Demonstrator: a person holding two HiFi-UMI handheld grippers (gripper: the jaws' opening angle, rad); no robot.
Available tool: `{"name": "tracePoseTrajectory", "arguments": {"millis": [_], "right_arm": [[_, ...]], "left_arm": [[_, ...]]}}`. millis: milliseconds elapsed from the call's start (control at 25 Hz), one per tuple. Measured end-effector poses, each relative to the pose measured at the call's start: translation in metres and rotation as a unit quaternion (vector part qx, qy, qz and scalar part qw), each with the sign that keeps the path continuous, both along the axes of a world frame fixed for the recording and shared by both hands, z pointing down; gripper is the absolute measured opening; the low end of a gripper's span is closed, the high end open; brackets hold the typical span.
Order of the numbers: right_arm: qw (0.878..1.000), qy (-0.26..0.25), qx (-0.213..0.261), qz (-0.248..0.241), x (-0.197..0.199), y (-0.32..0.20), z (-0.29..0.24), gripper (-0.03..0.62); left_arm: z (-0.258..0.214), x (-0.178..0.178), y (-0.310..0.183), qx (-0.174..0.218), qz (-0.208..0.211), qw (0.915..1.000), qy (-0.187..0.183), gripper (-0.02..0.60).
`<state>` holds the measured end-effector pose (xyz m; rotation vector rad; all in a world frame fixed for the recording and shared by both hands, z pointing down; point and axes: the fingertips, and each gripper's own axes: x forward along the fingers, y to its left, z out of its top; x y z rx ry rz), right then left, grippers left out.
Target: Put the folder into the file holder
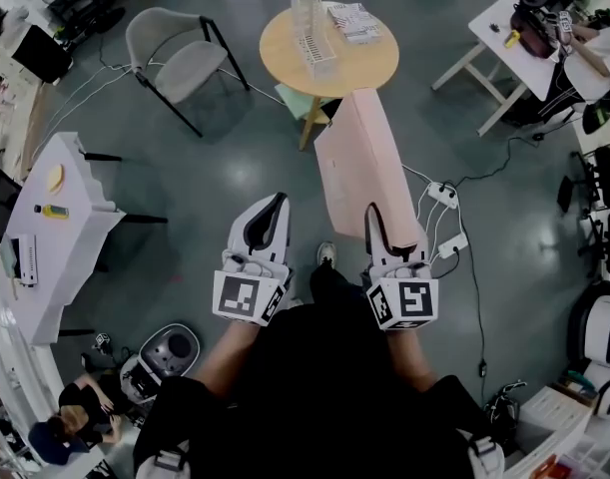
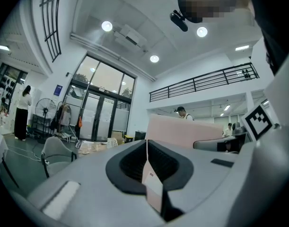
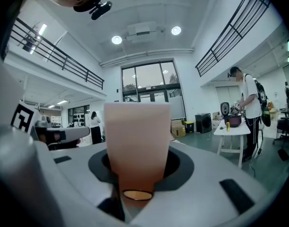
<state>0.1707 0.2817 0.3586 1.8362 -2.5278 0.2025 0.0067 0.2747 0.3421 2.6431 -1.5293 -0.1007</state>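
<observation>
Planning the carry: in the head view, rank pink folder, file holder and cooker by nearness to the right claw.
1. pink folder, in the right claw.
2. file holder, on round table ahead.
3. cooker, white table, far right.

We see a pale pink folder (image 1: 359,158), a light tan tabletop (image 1: 369,66), a grey chair (image 1: 180,58) on black legs, and the left gripper (image 1: 274,203) and right gripper (image 1: 376,216), white with black-and-white square markers.

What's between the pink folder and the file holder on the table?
In the head view, only bare tabletop: the far end of the pink folder lines up with the near rim of the round table, and the file holder stands further in.
</observation>
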Motion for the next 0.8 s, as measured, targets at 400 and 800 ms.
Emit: {"name": "tracePoseTrajectory", "arguments": {"millis": [400,800], "right_arm": [[1.000,0.000,0.003,-0.024,0.044,-0.089,-0.002,0.127],[1.000,0.005,0.001,-0.025,0.052,-0.138,0.000,0.126]], "left_arm": [[-0.013,0.042,-0.078,0.010,-0.029,0.9995,-0.006,0.012],[-0.005,0.046,-0.125,0.010,-0.039,0.9991,-0.013,0.012]]}}
